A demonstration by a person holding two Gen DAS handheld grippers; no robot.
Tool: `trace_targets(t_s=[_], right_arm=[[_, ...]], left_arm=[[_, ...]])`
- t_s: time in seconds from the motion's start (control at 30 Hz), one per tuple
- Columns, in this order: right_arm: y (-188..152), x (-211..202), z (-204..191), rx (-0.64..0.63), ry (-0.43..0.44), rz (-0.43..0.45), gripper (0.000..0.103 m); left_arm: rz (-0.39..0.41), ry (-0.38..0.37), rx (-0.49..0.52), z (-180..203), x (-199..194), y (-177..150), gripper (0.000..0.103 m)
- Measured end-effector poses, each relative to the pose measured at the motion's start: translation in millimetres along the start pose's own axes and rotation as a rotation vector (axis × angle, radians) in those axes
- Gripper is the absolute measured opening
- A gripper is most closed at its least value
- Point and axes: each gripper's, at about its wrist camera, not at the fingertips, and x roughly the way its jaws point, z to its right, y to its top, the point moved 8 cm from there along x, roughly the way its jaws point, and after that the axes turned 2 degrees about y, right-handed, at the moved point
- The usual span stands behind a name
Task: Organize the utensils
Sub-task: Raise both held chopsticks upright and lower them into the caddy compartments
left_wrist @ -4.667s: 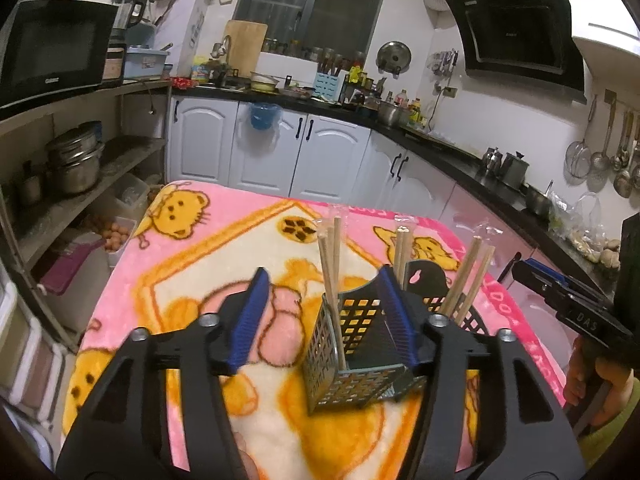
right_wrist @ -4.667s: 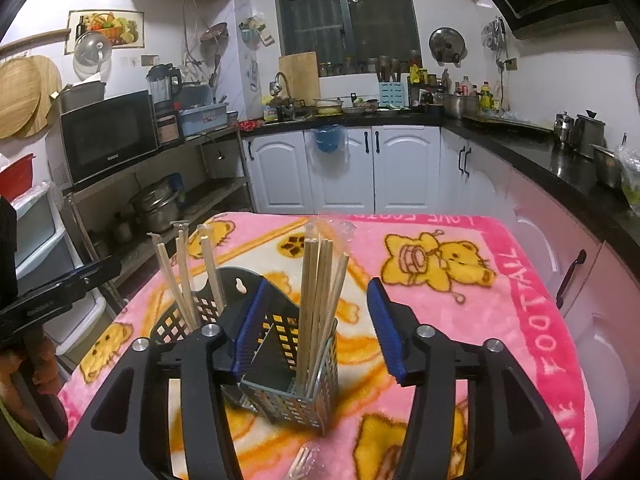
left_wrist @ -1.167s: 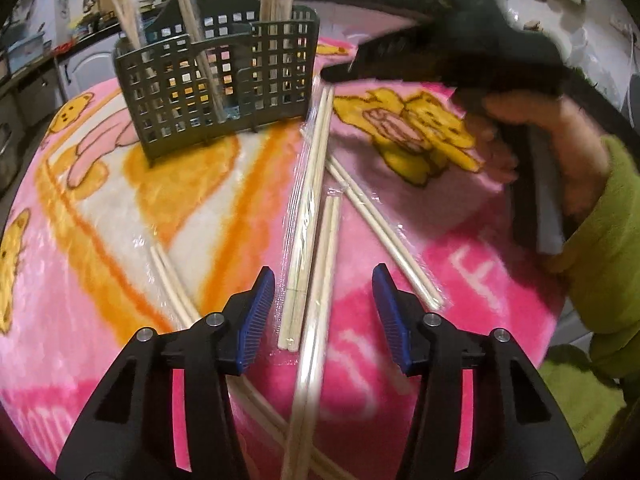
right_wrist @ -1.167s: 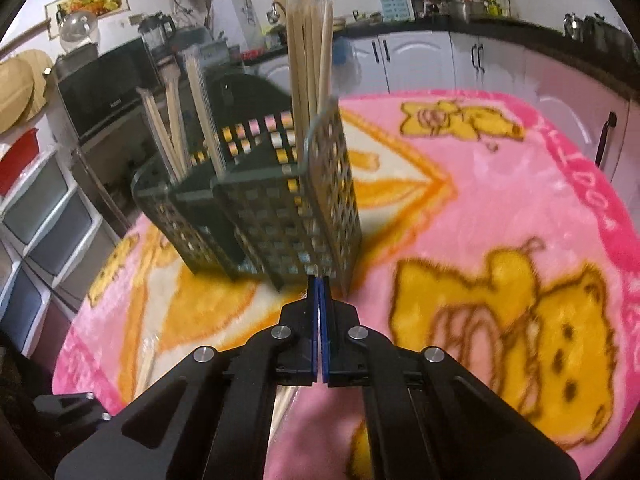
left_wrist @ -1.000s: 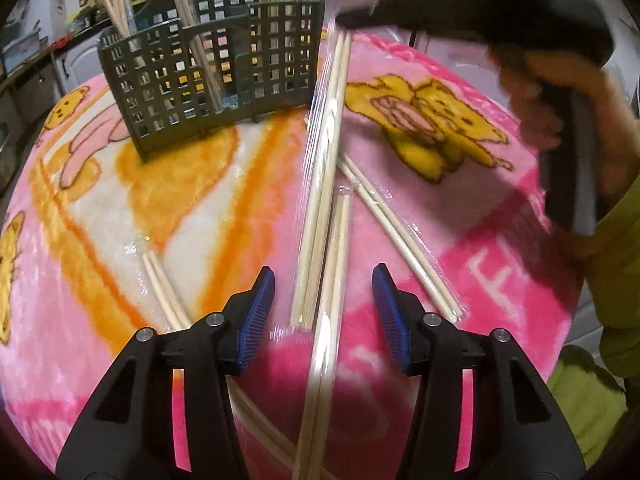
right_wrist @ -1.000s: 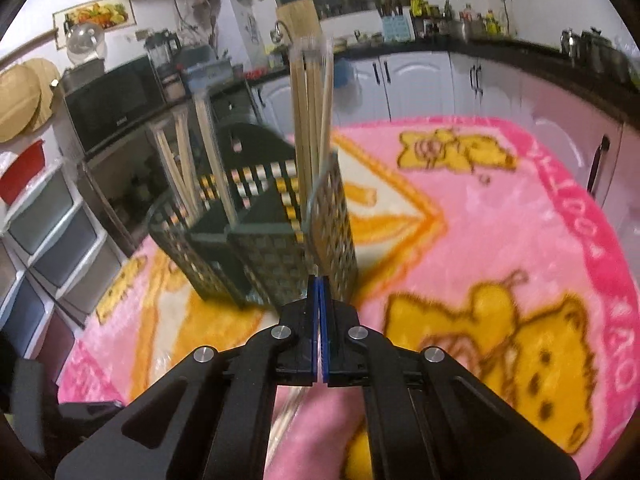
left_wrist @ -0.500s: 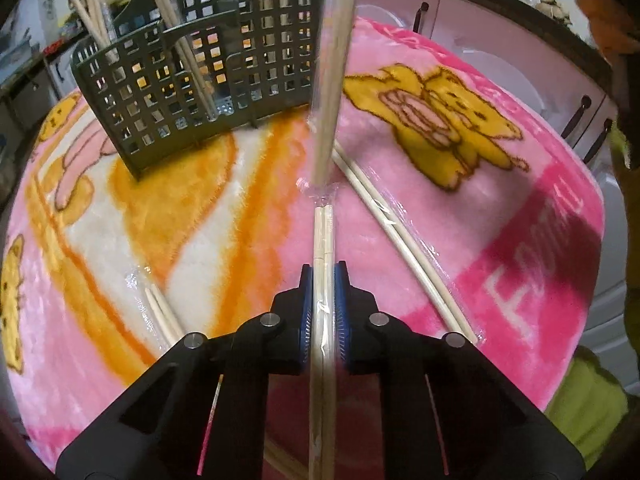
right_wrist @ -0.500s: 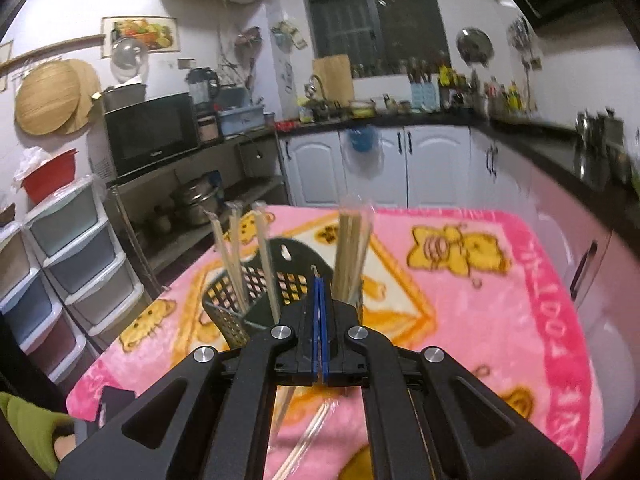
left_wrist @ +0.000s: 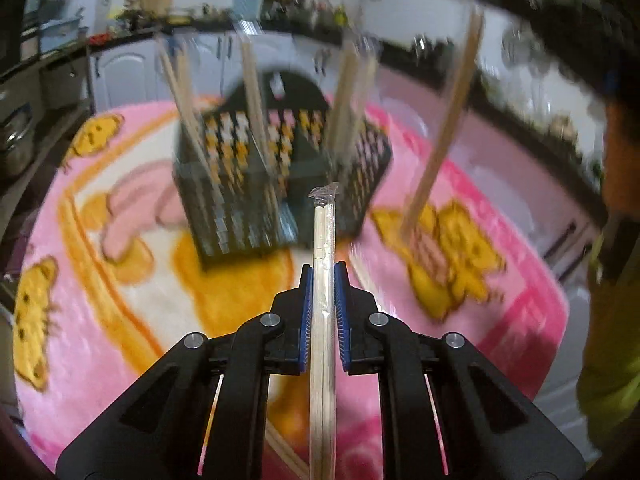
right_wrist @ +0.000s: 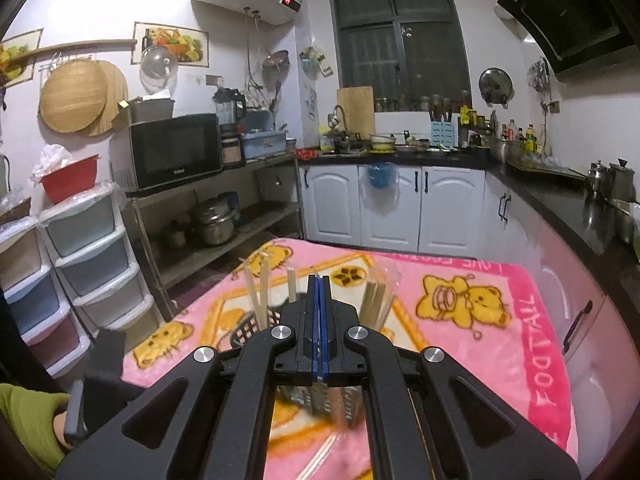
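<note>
My left gripper (left_wrist: 323, 276) is shut on a plastic-wrapped pair of chopsticks (left_wrist: 322, 320) and holds it lifted, its tip pointing at the dark grey utensil basket (left_wrist: 256, 184). The basket stands on the pink blanket and holds several wrapped chopstick pairs upright. My right gripper (right_wrist: 318, 280) is shut on another wrapped pair of chopsticks (left_wrist: 440, 132), which hangs tilted in the air right of the basket in the left wrist view. In the right wrist view that pair is barely visible below the jaws, and the basket (right_wrist: 256, 328) sits under and behind the fingers.
The pink cartoon blanket (right_wrist: 460, 344) covers the table. More wrapped chopsticks (right_wrist: 320, 460) lie on it near the front edge. Shelves with a microwave (right_wrist: 176, 152) and plastic drawers (right_wrist: 80, 256) stand left; white cabinets (right_wrist: 392, 208) and a black counter run behind and right.
My left gripper has closed on a chopstick pair and lifted it toward the basket. My right gripper has risen high above the table with its pair.
</note>
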Motion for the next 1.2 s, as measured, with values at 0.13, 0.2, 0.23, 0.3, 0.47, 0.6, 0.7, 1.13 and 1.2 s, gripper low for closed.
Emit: trace_targets(t_s=[0.13,0.2,0.23,0.3,0.47,0.6,0.7,1.13,1.2], right_arm=[[13.9,-1.8,-11.3,-0.01,0.024,0.023,0.001],[19.6,-2.7,-16.6,-0.017,0.033,0.033,0.001],[23.7,-2.4,-20.5,-0.024,0.038,0.038,0.001],[29.1,-3.2,-24.5,-0.033,0.044,0.047,0.001],[47.4,-2.8,-30.5,-0.046,0.042,0.078,0.001],[61.9,-0.2,-30.7,-0.047,0.038,0.102,0.001],[68.9,4.5,-29.1,-0.044,0.037,0.109,0.001],[79.7,29.8,-15.8,-0.046,0.02,0.089,0.001],[78.9,34.8,-11.4,-0.039,0.017,0.08,0.001]], left_arm=[[0.097,0.015,-0.033,-7.8,-16.8,35.6,0.007],[0.143,0.027,-0.05,-12.8,-24.8,51.6,0.007],[0.168,0.032,-0.058,-15.0,-28.3,60.8,0.007],[0.207,0.038,-0.08,-20.9,-33.0,78.4,0.007],[0.284,0.054,-0.125,-32.4,-38.5,112.7,0.007],[0.359,0.065,-0.141,-38.8,-41.9,140.2,0.007],[0.403,0.066,-0.158,-41.8,-40.5,157.8,0.007],[0.499,0.086,-0.156,-54.0,-1.9,199.1,0.007],[0.505,0.089,-0.154,-55.7,4.3,201.8,0.007]])
